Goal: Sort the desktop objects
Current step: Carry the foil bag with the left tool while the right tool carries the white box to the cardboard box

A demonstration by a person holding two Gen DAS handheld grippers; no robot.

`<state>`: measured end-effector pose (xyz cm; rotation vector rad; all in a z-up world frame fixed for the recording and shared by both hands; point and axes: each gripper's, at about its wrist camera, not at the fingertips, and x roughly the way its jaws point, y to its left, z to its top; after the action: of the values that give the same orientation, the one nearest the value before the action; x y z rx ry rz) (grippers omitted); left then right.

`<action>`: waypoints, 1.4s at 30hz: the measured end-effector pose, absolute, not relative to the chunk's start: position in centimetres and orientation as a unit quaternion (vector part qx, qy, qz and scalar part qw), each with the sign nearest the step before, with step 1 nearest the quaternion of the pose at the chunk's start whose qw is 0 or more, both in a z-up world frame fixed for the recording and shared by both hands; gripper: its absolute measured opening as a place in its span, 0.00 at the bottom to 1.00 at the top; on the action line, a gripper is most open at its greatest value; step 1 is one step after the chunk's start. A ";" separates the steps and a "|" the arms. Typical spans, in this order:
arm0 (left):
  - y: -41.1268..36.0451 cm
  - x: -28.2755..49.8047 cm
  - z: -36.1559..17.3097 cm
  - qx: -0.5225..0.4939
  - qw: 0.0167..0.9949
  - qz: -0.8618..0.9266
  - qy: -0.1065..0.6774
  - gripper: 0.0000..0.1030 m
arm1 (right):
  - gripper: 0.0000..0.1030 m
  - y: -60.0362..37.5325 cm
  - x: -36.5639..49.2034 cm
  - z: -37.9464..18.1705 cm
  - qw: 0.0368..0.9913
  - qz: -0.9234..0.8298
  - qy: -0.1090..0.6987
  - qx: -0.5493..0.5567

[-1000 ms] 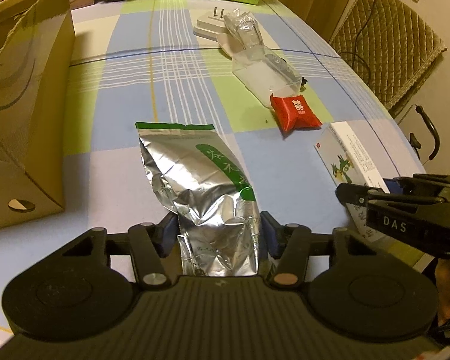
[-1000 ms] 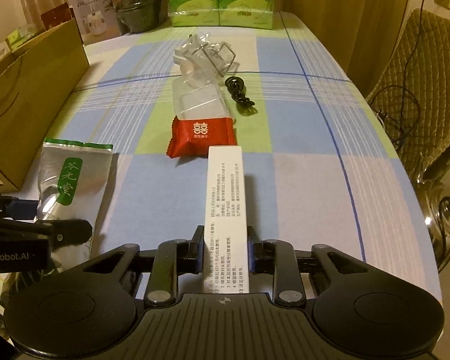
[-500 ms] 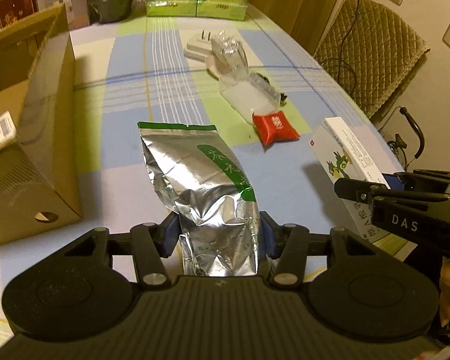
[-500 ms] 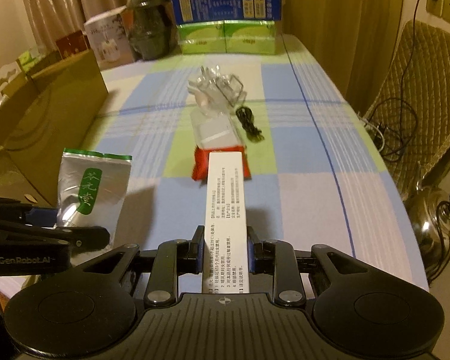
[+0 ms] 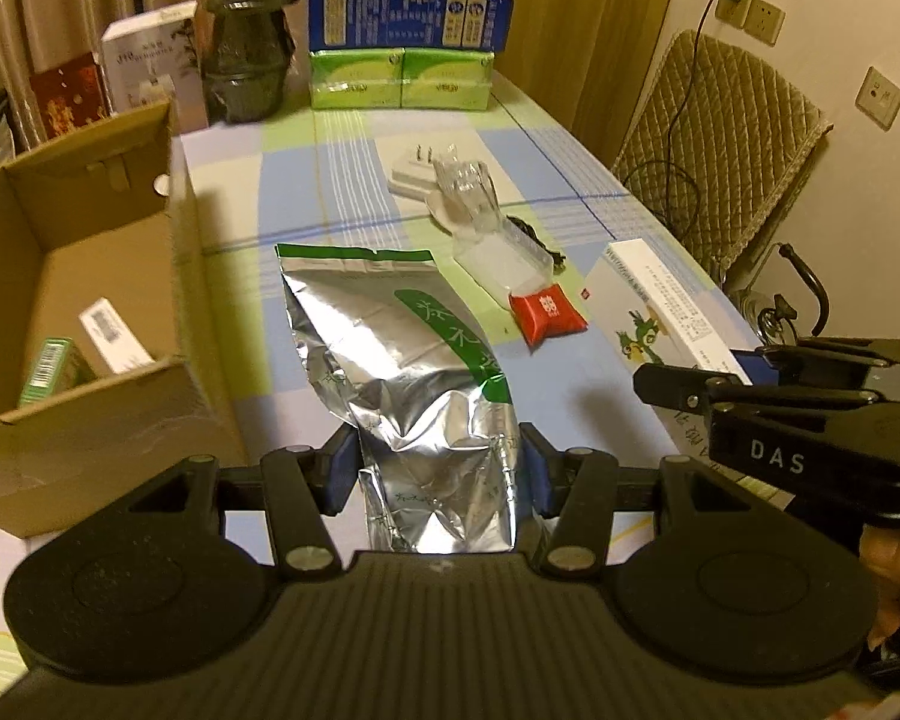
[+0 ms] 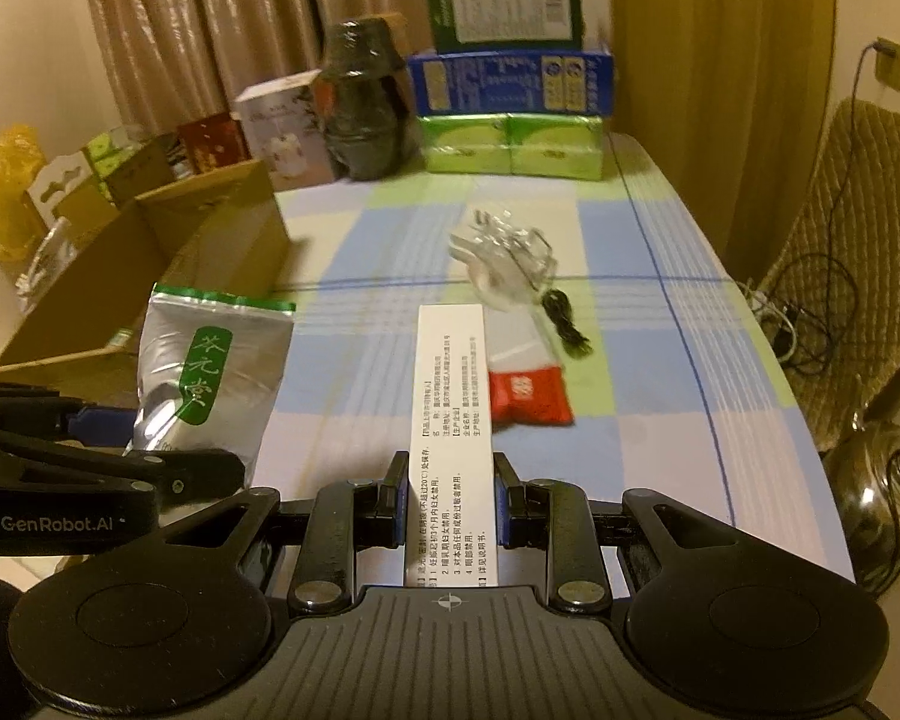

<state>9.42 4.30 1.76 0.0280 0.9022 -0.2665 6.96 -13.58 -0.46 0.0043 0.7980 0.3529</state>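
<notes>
Fingers of the left gripper (image 5: pixel 438 468) clamp the lower end of a silver pouch (image 5: pixel 402 384), which sticks out ahead of them, held off the worktop (image 5: pixel 342 180). Fingers of the right gripper (image 6: pixel 450 501) pinch a white box (image 6: pixel 450 408) that runs forward between them. Left of the left fingers stands an open carton (image 5: pixel 96 324) with small boxes inside. Ahead of the right fingers, on the worktop, lie a red packet (image 6: pixel 528 399), clear packaging (image 6: pixel 510 258) and a black cable (image 6: pixel 567 324).
</notes>
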 end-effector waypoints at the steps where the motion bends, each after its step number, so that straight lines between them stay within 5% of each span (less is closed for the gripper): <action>1: 4.5 9.2 2.1 0.014 0.893 -0.127 0.432 0.47 | 0.22 -13.3 6.7 -0.2 0.907 0.174 0.384 0.002; 42: 20.5 4.4 8.8 0.029 0.918 -0.053 0.391 0.47 | 0.22 2.7 5.4 4.2 0.892 0.291 0.343 -0.046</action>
<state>4.38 20.54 8.85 0.0602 0.8049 -0.1093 5.38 2.73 4.22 -0.0954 0.7129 0.6043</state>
